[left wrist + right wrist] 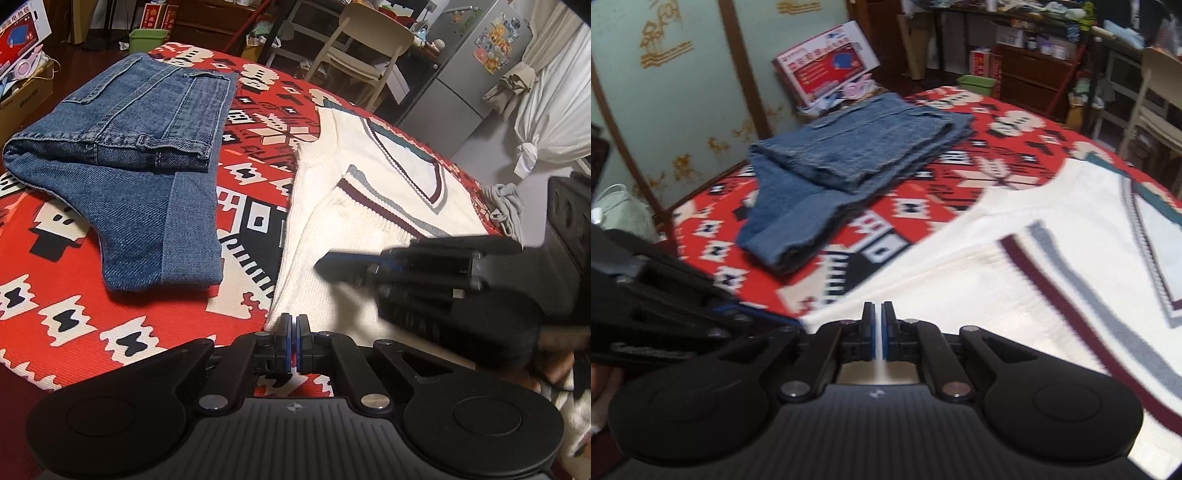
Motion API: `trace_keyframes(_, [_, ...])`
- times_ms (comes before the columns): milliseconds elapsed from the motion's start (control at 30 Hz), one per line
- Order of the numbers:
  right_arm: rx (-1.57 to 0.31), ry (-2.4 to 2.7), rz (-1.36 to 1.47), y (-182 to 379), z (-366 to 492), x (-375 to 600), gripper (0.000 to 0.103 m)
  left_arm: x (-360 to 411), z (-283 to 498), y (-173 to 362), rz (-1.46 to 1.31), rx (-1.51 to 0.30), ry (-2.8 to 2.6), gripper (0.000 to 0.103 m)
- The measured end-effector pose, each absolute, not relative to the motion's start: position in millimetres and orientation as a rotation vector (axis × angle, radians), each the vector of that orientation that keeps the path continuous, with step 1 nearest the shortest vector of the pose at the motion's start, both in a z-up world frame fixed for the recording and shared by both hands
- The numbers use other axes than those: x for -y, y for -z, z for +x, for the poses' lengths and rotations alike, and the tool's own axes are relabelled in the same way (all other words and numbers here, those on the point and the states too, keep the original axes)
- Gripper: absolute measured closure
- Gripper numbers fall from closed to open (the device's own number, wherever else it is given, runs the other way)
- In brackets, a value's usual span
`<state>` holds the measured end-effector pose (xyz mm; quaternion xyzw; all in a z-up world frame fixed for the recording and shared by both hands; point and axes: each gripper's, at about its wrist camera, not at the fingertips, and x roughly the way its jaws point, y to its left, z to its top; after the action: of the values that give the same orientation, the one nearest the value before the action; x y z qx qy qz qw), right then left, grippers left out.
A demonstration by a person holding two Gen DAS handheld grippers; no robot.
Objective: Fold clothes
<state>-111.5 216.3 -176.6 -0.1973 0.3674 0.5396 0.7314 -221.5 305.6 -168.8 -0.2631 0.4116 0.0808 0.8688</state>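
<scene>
Red patterned bedspread [92,314] separates folded jeans [129,155] from sweater [369,192].

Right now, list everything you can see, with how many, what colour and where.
jeans: one, blue denim, folded, lying at the left of the patterned cover
sweater vest: one, cream with maroon and grey stripes, spread flat to the right of the jeans
patterned cover: one, red, white and black, under both garments
chair: one, pale wood, beyond the far edge
fridge: one, silver with stickers, far right
bin: one, green, on the floor behind
printed box: one, red and white, by the wall
left tongs: black, shut, empty, at the vest's near edge
right tongs: black, shut, over the vest
</scene>
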Motion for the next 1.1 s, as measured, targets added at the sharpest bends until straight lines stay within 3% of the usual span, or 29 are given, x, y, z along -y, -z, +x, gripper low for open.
trace_keyframes(367, [-0.810, -1.050, -0.357, 174.8, -58.6, -211.2, 0.103, -304.5, -221.3, 169.4, -0.545, -0.859, -0.163, 0.100])
trace_keyframes(700, [-0.802, -1.166, -0.433, 173.3, -111.0, -199.0, 0.099, -304.0, -221.5, 169.3, -0.541, -0.858, -0.158, 0.099])
trace_keyframes(1100, [-0.781, -1.016, -0.393, 173.6, -65.8, -195.9, 0.103, -301.1, -220.2, 168.9, -0.519, -0.862, -0.159, 0.099])
